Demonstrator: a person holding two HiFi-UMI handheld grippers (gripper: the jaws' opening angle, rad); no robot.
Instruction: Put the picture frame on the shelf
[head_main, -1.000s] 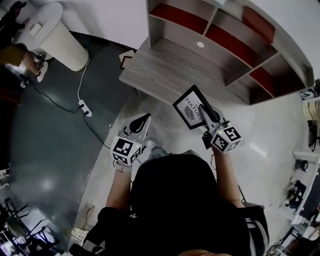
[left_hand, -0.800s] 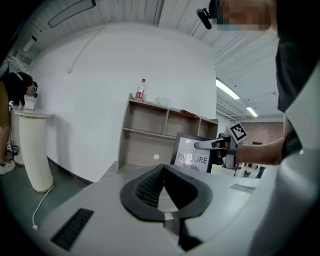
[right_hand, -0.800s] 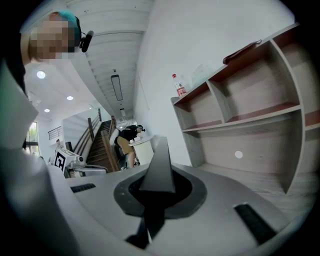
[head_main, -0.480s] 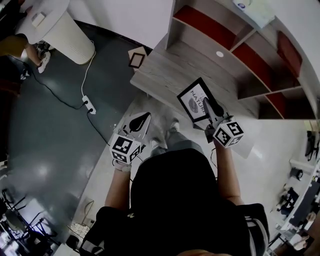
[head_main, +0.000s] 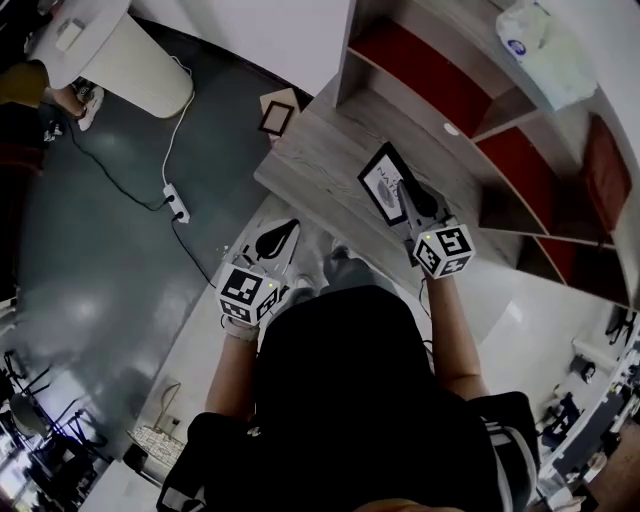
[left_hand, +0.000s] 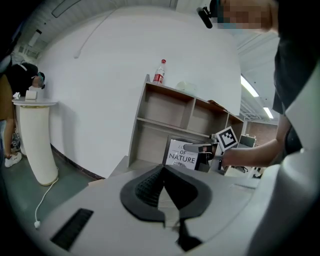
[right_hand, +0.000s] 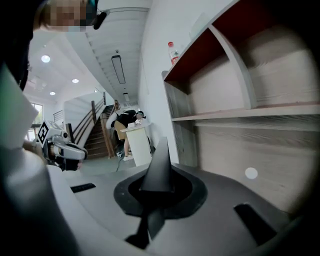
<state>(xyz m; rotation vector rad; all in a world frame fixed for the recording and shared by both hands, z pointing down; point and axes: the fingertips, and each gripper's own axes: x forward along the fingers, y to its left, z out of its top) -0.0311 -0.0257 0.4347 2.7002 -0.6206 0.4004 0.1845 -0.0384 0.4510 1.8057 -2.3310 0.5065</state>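
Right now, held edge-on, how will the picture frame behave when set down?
The picture frame looks thin and flat: probably stiff and light. The right claw pinches one edge, so it may pivot. Stood upright on the shelf, it would likely tip easily.

White pedestal (head_main: 115, 60), cable and power strip (head_main: 176, 203) on dark floor (head_main: 90, 260); crumpled white bag (head_main: 545, 45).

The picture frame (head_main: 383, 177) sits between the jaws of the right gripper (head_main: 407, 192), above the lowest board of the shelf (head_main: 330, 150). The left gripper (head_main: 283, 236) hangs to its left, off the board, over the floor (head_main: 110, 260). Farther left a power strip (head_main: 176, 203) lies on the floor, a pedestal (head_main: 125, 60) behind it.
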